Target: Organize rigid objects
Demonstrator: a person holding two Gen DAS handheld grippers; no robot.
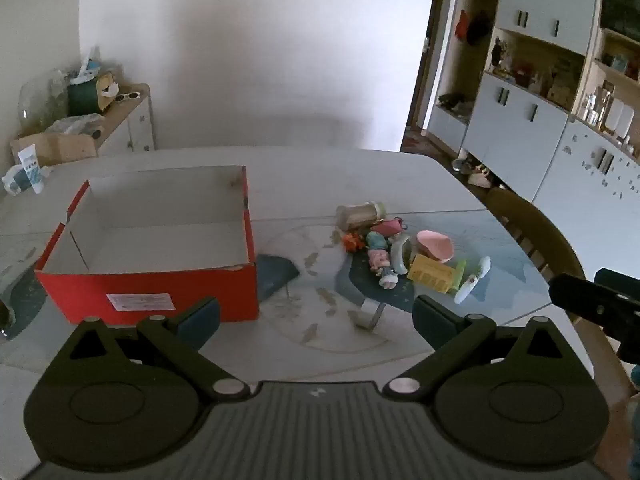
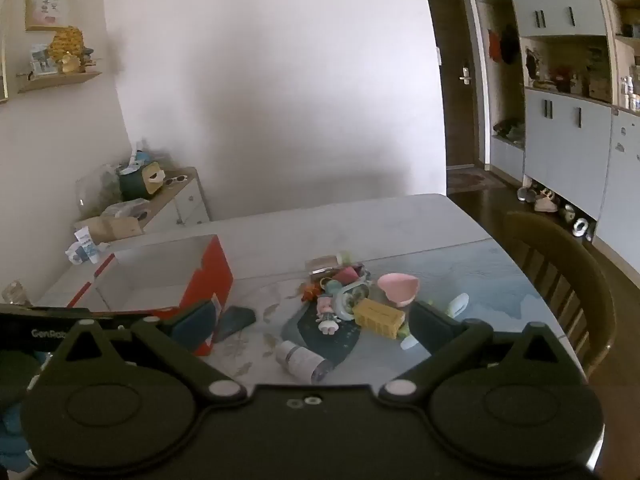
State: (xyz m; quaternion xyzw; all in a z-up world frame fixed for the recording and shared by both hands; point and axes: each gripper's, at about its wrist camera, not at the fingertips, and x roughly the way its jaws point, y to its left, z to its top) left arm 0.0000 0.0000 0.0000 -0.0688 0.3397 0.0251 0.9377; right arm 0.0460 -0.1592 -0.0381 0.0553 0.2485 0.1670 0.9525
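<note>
Both the left gripper (image 1: 316, 312) and right gripper (image 2: 312, 320) are held wide open and empty. The toy pile (image 1: 394, 250) is seen ahead of the jaws, the red box (image 1: 152, 248) ahead-left (nothing inside). Tightly tangled pieces could be dragged or scattered when one is pinched.

Label on the red box (image 1: 148, 276) just beyond the left jaw — print too small to read. In the right wrist view, near corner of that box hidden behind the left jaw. White toy (image 2: 456, 306) half covered by the right jaw. Bottle (image 2: 302, 360) between the jaws — cap end cut by the body. Pile of small toys (image 1: 384, 248) too blurred to sort out.
</note>
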